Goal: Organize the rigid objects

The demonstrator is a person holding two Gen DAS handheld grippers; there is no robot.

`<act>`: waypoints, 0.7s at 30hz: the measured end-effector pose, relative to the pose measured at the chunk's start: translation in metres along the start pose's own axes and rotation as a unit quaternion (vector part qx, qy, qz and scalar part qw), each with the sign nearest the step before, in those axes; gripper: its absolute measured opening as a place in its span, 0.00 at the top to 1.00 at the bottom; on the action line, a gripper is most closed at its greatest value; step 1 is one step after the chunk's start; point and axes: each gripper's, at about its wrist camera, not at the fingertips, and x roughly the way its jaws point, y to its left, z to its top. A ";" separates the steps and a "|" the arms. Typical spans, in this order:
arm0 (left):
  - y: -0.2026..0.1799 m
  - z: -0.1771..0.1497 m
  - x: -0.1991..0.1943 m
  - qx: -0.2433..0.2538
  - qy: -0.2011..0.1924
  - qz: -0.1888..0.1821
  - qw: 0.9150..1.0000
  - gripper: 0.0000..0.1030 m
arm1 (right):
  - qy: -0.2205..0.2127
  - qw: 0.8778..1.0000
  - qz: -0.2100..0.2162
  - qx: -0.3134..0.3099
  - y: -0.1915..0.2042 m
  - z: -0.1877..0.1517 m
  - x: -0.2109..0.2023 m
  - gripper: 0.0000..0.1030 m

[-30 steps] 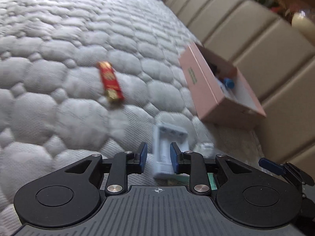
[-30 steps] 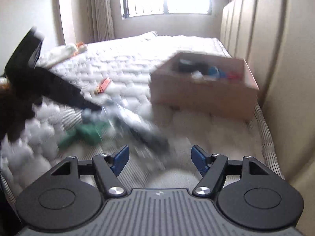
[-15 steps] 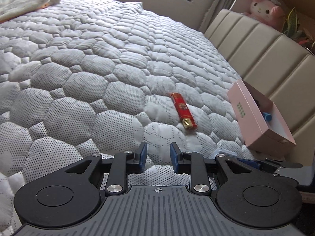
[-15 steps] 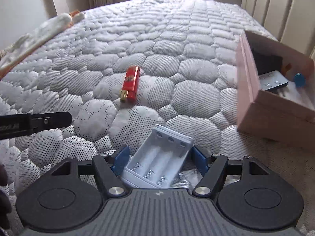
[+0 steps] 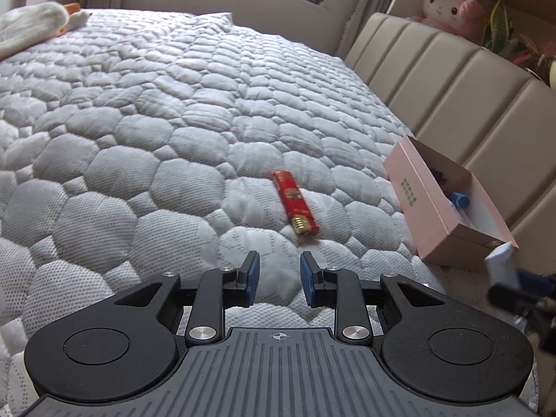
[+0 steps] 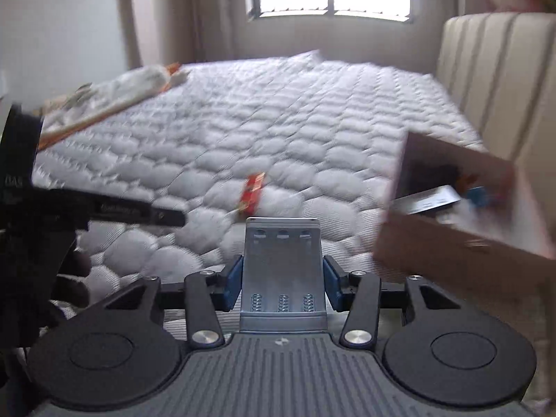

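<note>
My right gripper point(image 6: 282, 268) has a pale grey battery holder point(image 6: 282, 243) between its blue pads, lifted off the quilt. Its jaws are closing and the pads press on the holder's sides. The same holder point(image 5: 502, 267) shows at the right edge of the left wrist view. A red lighter point(image 5: 295, 203) lies on the quilted bed, just beyond my left gripper point(image 5: 279, 264), which stands narrowly open with nothing between its fingers. An open pink box point(image 5: 417, 201) with several small items sits by the headboard, to the right of the lighter point(image 6: 252, 193). The box point(image 6: 434, 243) is blurred in the right wrist view.
A beige padded headboard point(image 5: 451, 80) runs along the right side behind the box. A white soft toy point(image 5: 31, 24) lies at the bed's far left, a pink plush point(image 5: 448, 3) sits above the headboard. Grey quilt point(image 5: 139, 121) spreads around the lighter.
My right gripper closed on the battery holder and raised it from the quilt. My left gripper swung away from the holder and now faces the lighter, with its view tilted up.
</note>
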 end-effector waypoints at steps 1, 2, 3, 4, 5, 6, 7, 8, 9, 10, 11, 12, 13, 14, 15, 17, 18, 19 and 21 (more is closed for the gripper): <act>-0.005 0.000 0.001 0.005 0.001 -0.002 1.000 0.73 | -0.009 1.000 -0.021 0.002 -0.010 -0.002 -0.007 0.54; -0.009 0.001 0.003 0.010 0.002 -0.004 1.000 0.73 | -0.017 0.999 -0.048 0.004 -0.021 -0.005 -0.015 0.54; -0.014 0.001 0.006 0.017 0.001 -0.005 1.000 0.73 | -0.021 0.997 -0.071 0.007 -0.033 -0.009 -0.020 0.54; -0.019 0.002 0.008 0.022 -0.001 -0.006 1.000 0.73 | -0.021 0.995 -0.093 0.011 -0.044 -0.014 -0.024 0.54; -0.022 0.004 0.012 0.026 -0.004 -0.007 1.000 0.73 | -0.021 0.993 -0.115 0.013 -0.055 -0.021 -0.028 0.54; -0.025 0.007 0.016 0.026 -0.007 -0.006 1.000 0.73 | -0.021 0.990 -0.138 0.012 -0.064 -0.029 -0.030 0.54; -0.027 0.011 0.022 0.023 -0.011 -0.004 1.000 0.73 | -0.021 0.987 -0.159 0.009 -0.071 -0.037 -0.032 0.54; -0.029 0.016 0.027 0.021 -0.014 -0.001 1.000 0.73 | -0.018 0.983 -0.180 0.005 -0.079 -0.048 -0.031 0.54; -0.032 0.021 0.034 0.018 -0.017 0.001 1.000 0.73 | -0.013 0.981 -0.194 0.005 -0.085 -0.059 -0.029 0.54; -0.035 0.026 0.042 0.016 -0.020 0.005 1.000 0.73 | -0.005 0.979 -0.201 0.008 -0.092 -0.070 -0.026 0.54; -0.038 0.032 0.051 0.018 -0.022 0.014 0.999 0.73 | 0.003 0.979 -0.204 0.013 -0.097 -0.078 -0.023 0.54; -0.040 0.036 0.061 0.024 -0.023 0.031 0.999 0.72 | 0.012 0.979 -0.203 0.020 -0.103 -0.089 -0.020 0.54; -0.043 0.039 0.070 0.031 -0.020 0.050 0.998 0.72 | 0.018 0.979 -0.202 0.027 -0.107 -0.098 -0.017 0.54; -0.044 0.042 0.081 0.037 -0.012 0.065 0.997 0.72 | 0.021 0.979 -0.202 0.034 -0.110 -0.105 -0.014 0.54; -0.044 0.044 0.091 0.038 -0.002 0.075 0.996 0.72 | 0.019 0.979 -0.199 0.041 -0.113 -0.110 -0.013 0.54; -0.043 0.046 0.106 0.037 0.016 0.091 0.995 0.71 | 0.005 0.980 -0.193 0.049 -0.115 -0.117 -0.015 0.54; -0.043 0.045 0.111 0.036 0.023 0.096 0.994 0.70 | 0.001 0.980 -0.191 0.048 -0.115 -0.118 -0.016 0.54; -0.043 0.045 0.114 0.036 0.024 0.101 0.994 0.69 | -0.002 0.981 -0.189 0.047 -0.115 -0.119 -0.016 0.54; -0.046 0.043 0.116 0.041 0.018 0.107 0.993 0.70 | -0.005 0.982 -0.184 0.047 -0.117 -0.123 -0.015 0.53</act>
